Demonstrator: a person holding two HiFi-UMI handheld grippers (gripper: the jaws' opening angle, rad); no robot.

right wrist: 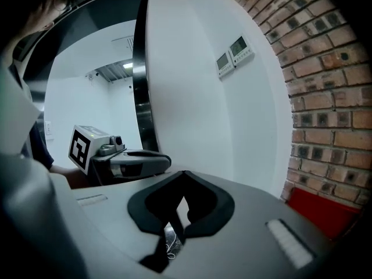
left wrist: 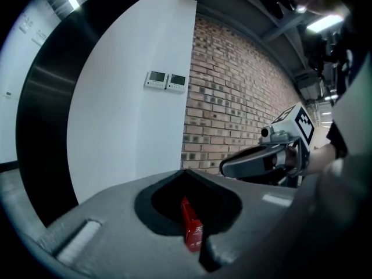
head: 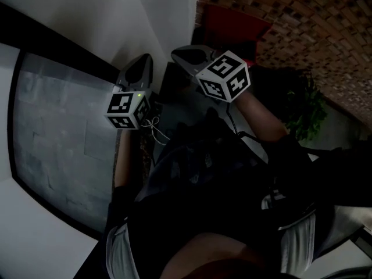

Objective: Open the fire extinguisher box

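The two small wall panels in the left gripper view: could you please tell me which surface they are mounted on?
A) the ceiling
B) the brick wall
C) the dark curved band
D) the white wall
D: the panels sit side by side on the white wall, just left of the edge where the brick wall begins.

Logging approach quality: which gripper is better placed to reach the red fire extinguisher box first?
Right, probably. In the head view the right gripper sits closer to the red fire extinguisher box than the left gripper. Both are shut and empty, neither touching it.
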